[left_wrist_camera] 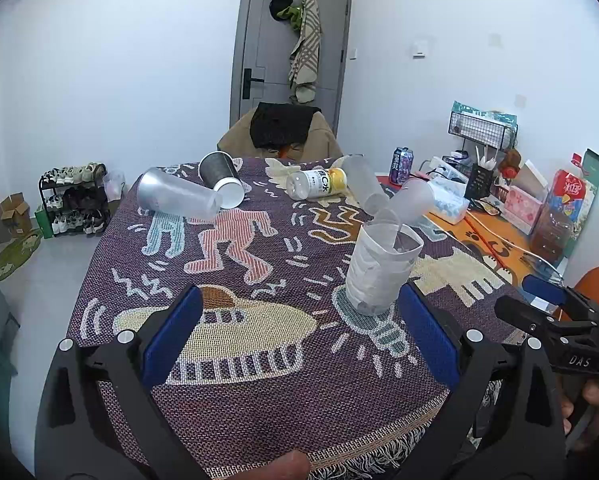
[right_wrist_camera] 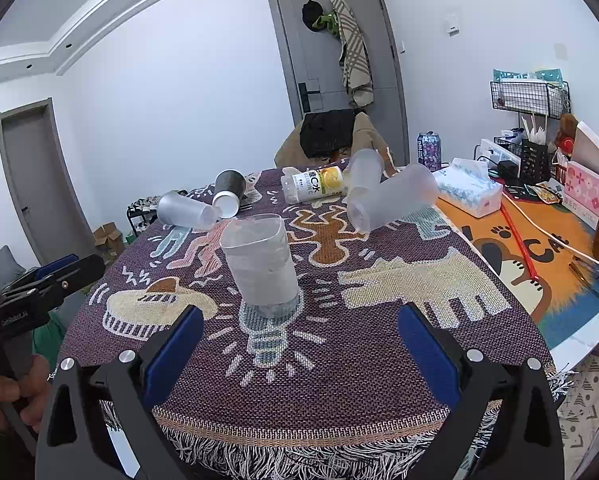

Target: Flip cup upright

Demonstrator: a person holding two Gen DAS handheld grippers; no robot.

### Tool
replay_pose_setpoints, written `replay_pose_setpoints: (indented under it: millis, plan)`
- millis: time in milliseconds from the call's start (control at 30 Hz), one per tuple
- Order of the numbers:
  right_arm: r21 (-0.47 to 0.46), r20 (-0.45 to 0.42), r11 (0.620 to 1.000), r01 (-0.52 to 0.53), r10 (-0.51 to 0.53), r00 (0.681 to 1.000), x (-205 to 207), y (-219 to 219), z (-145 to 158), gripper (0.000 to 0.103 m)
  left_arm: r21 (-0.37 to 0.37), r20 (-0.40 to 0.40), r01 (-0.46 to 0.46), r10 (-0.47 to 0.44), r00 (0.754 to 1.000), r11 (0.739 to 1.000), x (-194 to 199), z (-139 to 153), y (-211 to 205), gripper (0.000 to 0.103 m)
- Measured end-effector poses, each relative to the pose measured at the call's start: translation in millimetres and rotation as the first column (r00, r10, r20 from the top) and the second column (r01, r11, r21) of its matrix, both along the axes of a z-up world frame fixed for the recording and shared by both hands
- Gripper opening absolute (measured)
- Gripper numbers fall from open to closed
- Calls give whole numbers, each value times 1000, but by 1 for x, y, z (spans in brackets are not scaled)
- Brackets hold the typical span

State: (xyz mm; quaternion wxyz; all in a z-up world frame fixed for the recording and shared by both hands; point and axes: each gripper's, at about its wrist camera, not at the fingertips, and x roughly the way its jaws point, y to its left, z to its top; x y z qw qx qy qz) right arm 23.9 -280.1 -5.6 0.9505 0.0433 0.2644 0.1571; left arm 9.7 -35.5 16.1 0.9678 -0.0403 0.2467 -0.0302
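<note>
A white-walled room with a grey door (left_wrist_camera: 289,40) frames a table covered by a purple woven cloth (right_wrist_camera: 339,360) with cartoon figures, its fringe hanging over the near edge. The wrapped cup (right_wrist_camera: 261,262) stands upright toward the near edge, mouth up, on a light-bulb motif; its base is hard to make out through the pale wrap. Toward the far edge lie several cups on their sides: a frosted cup (left_wrist_camera: 177,198) at the far left, a dark paper cup (left_wrist_camera: 221,178) just beside it, and two more frosted cups (right_wrist_camera: 391,202) at the far right, overlapping so their outlines blur together. A yellow-labelled bottle (right_wrist_camera: 313,184) lies between them. The left gripper (left_wrist_camera: 299,334) hangs over the near edge, jaws released and spread, holding nothing. The right gripper (right_wrist_camera: 299,344) is likewise spread wide and empty, the cup apart from its blue pads (right_wrist_camera: 175,344). The right side of the table is cluttered; a tissue box (right_wrist_camera: 469,190) is legible there.
</note>
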Motion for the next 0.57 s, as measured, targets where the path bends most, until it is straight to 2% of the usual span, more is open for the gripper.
replay_pose_setpoints:
  millis: [233,567]
  plan:
    - [2,-9,1000,-1,1,1000,2,0,-4,96,36,8,-49,49,999,998,1,-3,0,97]
    - [24,-78,999,-34,36,996,20,9,-18,96,-5,-20,-36,36,999,999,5,-14,10,97]
